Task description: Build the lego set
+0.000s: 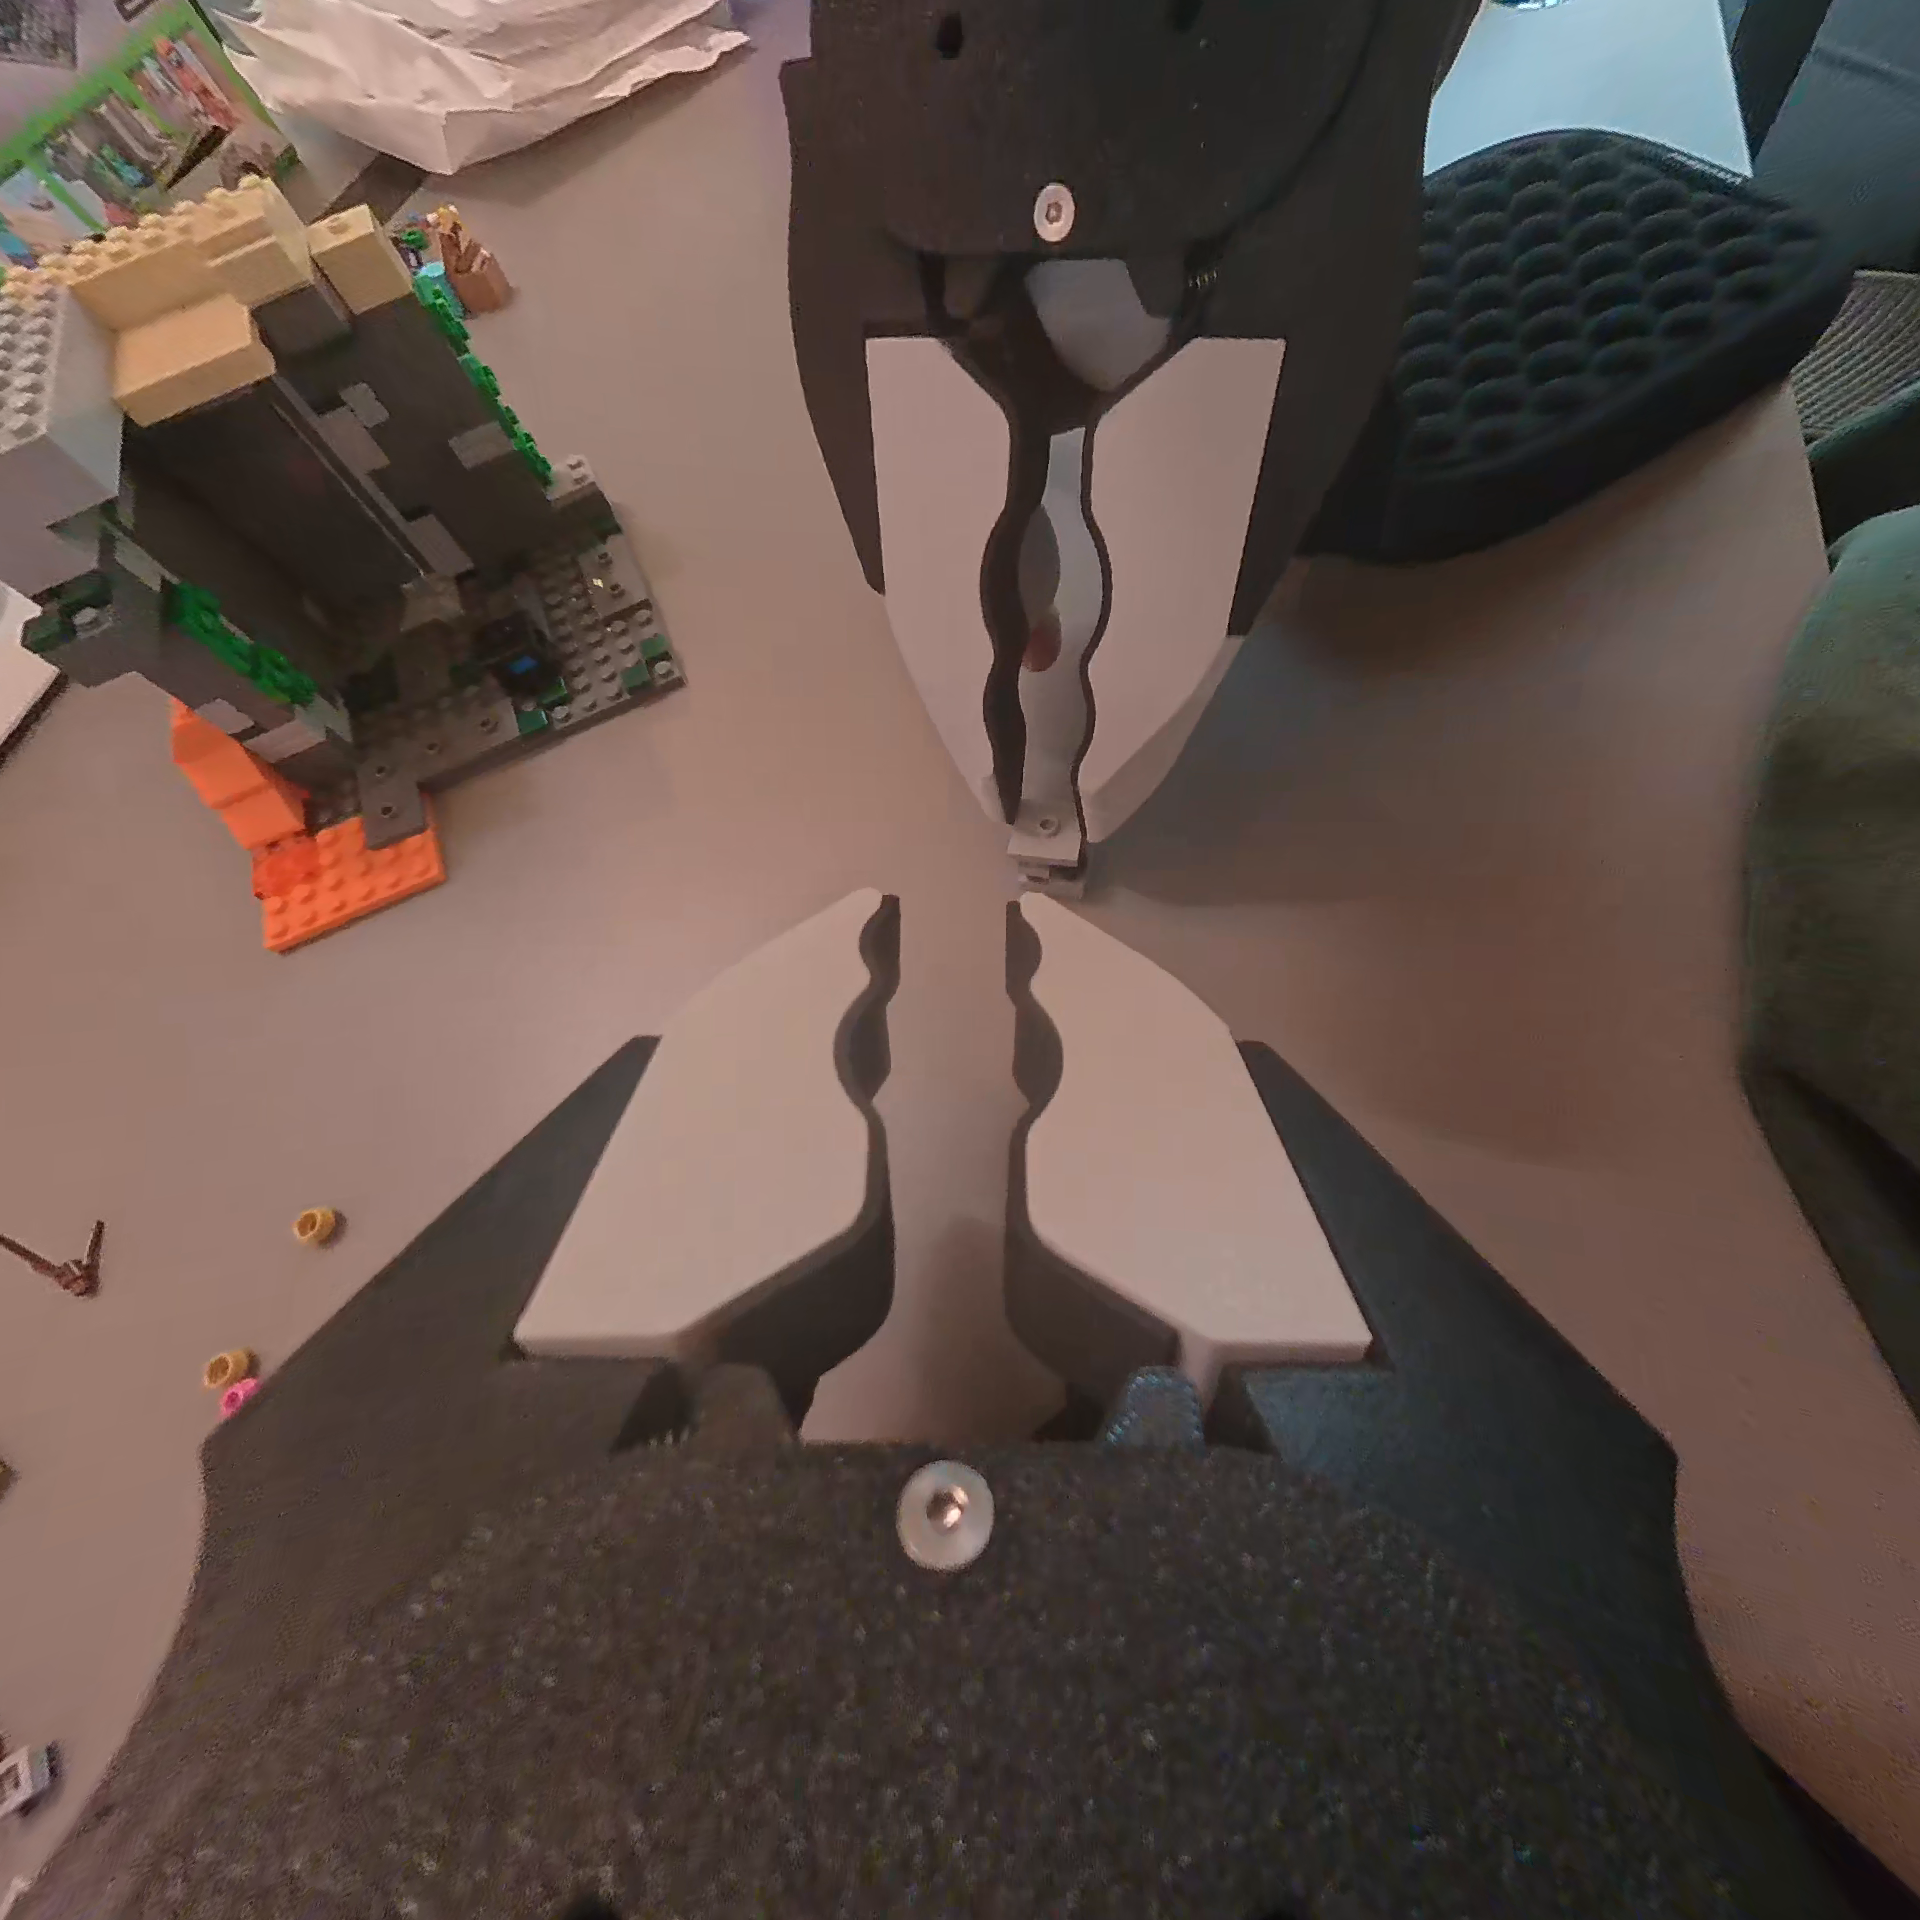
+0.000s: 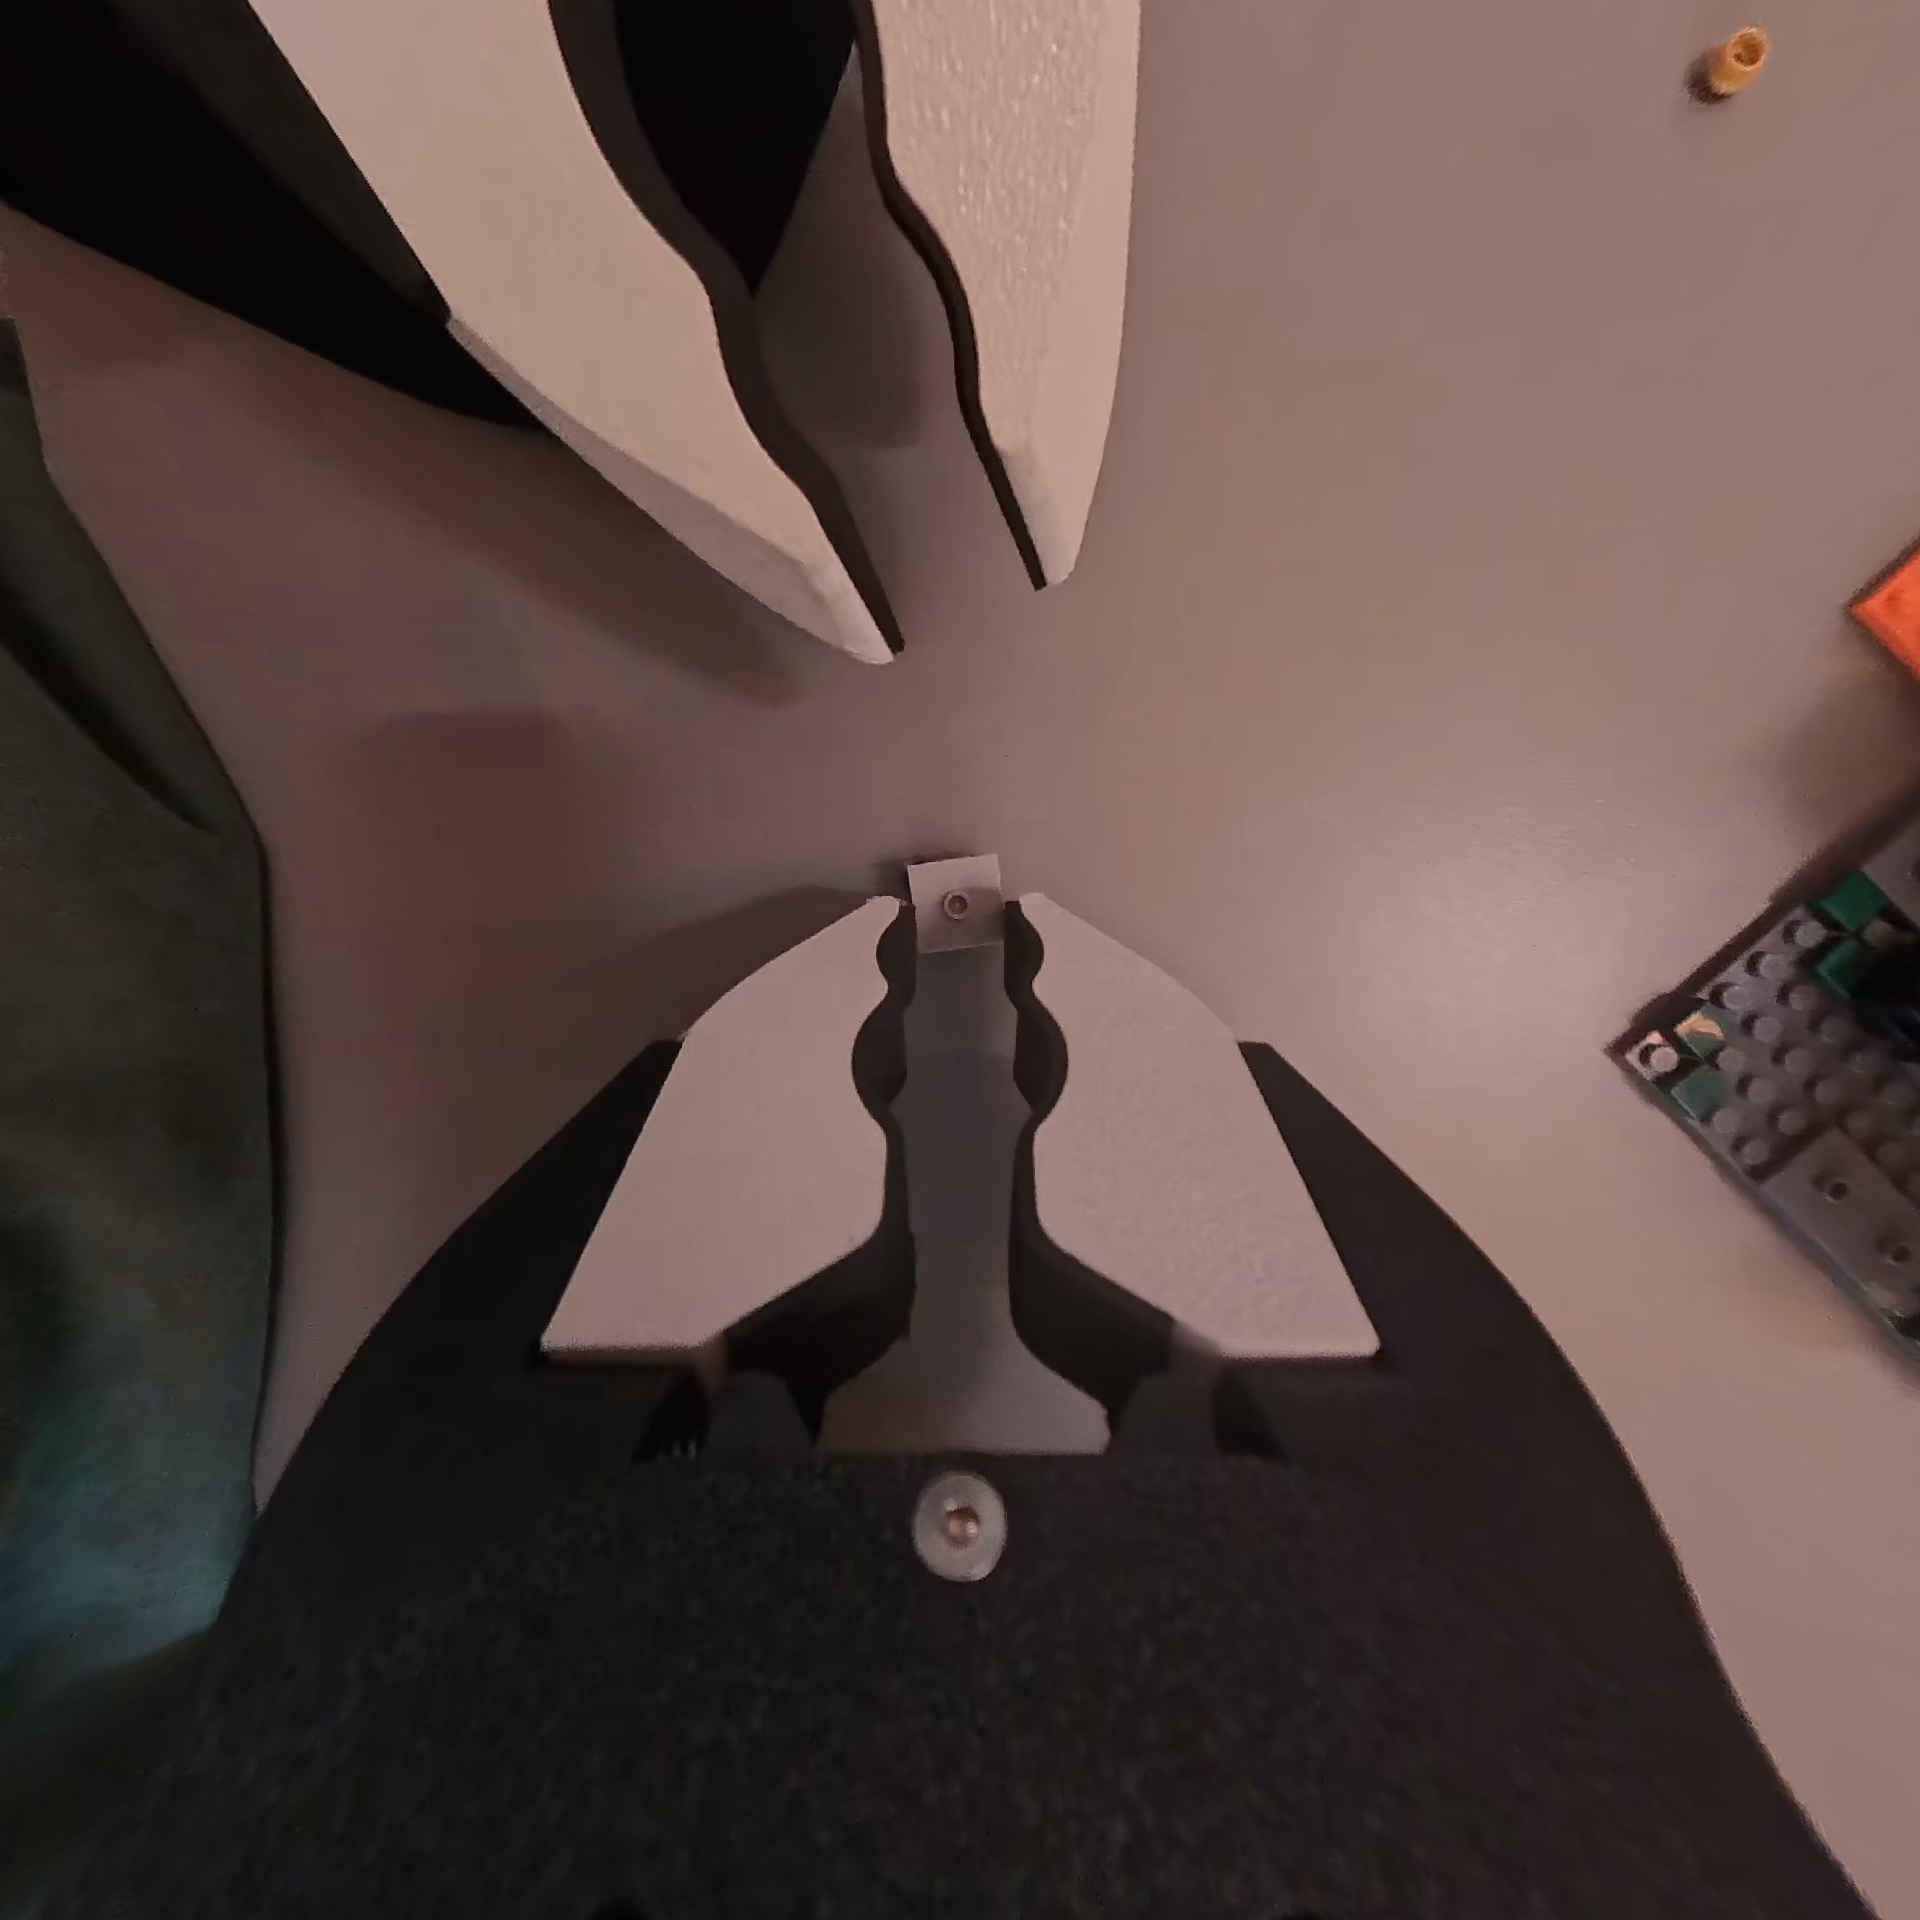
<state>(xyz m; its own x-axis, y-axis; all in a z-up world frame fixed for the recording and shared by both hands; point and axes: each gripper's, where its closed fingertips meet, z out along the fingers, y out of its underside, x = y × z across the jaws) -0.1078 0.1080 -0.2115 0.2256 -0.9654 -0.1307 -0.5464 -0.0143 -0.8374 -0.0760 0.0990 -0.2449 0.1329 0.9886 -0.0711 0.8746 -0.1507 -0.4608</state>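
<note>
Nearest, the left claw (image 1: pixel 951 904) stood open and empty over the desk (image 1: pixel 727 810), facing the right claw (image 2: pixel 956 906), pinched on a small grey lego piece (image 2: pixel 953 906), light, rigid, probably slippery, best gripped by its flat sides.

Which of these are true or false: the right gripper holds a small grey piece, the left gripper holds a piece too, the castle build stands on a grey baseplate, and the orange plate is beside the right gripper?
1. The right gripper holds a small grey piece. True.
2. The left gripper holds a piece too. False: its fingers are apart with nothing between them.
3. The castle build stands on a grey baseplate. True.
4. The orange plate lies beside the right gripper. False: it lies at the build's foot, well apart.
</note>
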